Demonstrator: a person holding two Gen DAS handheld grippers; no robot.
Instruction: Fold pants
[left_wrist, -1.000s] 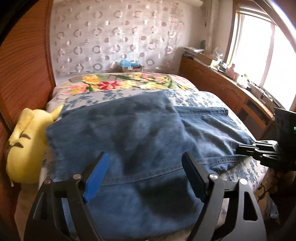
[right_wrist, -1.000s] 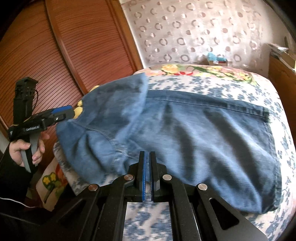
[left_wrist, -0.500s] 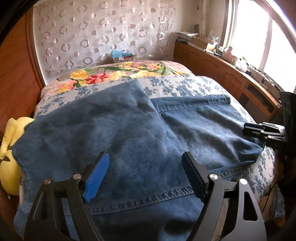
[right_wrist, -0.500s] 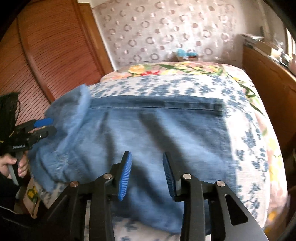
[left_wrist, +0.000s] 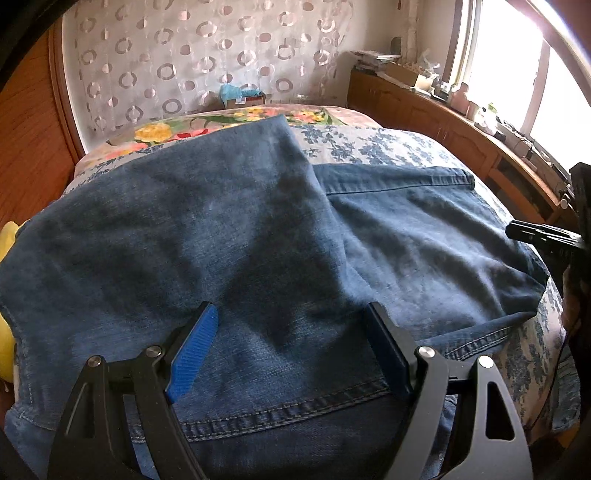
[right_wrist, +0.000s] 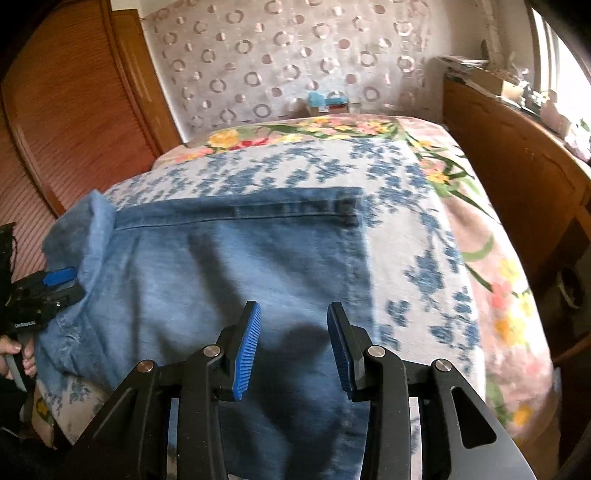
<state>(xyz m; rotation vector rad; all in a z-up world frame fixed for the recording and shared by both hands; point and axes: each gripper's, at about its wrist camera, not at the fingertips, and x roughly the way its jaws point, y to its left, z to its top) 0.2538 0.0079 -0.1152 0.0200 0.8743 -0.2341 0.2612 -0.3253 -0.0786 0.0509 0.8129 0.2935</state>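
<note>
We see the blue denim pants (left_wrist: 229, 236) spread across the bed (right_wrist: 424, 236), on its blue-flowered sheet, with one part folded over and lying on top of the rest; the fold's edge runs diagonally from near the flowered blanket down toward us. The hemmed end (right_wrist: 295, 210) lies flat toward the head of the bed.

Our left hand-held gripper (left_wrist: 291, 349) hangs over the denim near the waistband stitching, its blue-padded fingers (left_wrist: 192, 350) spread wide and nothing pinched between them. In the right wrist view that same gripper sits at the left edge of the pants beside the raised fold, gripped by a hand (right_wrist: 16, 356).

Our right hand-held gripper (right_wrist: 293, 347) has just been opening; its jaws now stand apart above the flat denim near the pants' right edge, with only cloth beneath them and none caught between the pads.

A yellow plush toy (left_wrist: 7, 332) peeks out at the bed's left side.
</note>
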